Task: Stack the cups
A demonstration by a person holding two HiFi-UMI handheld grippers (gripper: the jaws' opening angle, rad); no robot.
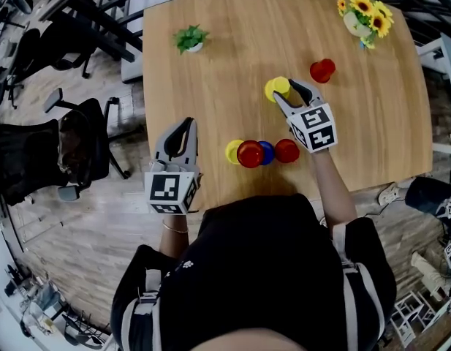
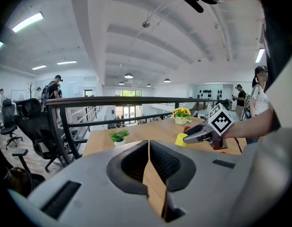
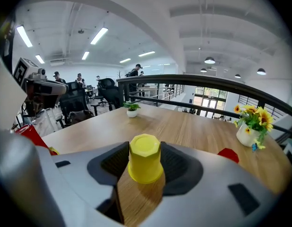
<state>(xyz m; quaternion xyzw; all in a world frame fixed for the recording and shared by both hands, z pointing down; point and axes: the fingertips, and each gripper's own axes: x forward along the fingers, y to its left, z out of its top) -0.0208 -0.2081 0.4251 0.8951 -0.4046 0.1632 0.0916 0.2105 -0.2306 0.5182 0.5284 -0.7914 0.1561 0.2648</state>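
Observation:
An upside-down yellow cup [image 3: 145,163] sits between the pads of my right gripper [image 1: 284,91], which is shut on it at mid-table. The same cup [image 1: 275,88] shows in the head view, with a red cup [image 1: 321,70] just to its far right. Near the table's front edge stand a second yellow cup [image 1: 232,151], a red cup [image 1: 250,154], a blue cup [image 1: 267,152] and another red cup [image 1: 286,151], all in a tight row. My left gripper [image 1: 186,125] is shut and empty, left of that row. In the left gripper view its jaws meet over bare wood.
A small green plant in a white pot [image 1: 190,39] stands at the far left of the wooden table [image 1: 232,20]. A sunflower vase [image 1: 364,17] occupies the far right corner. Office chairs [image 1: 71,145] and a railing lie left of the table.

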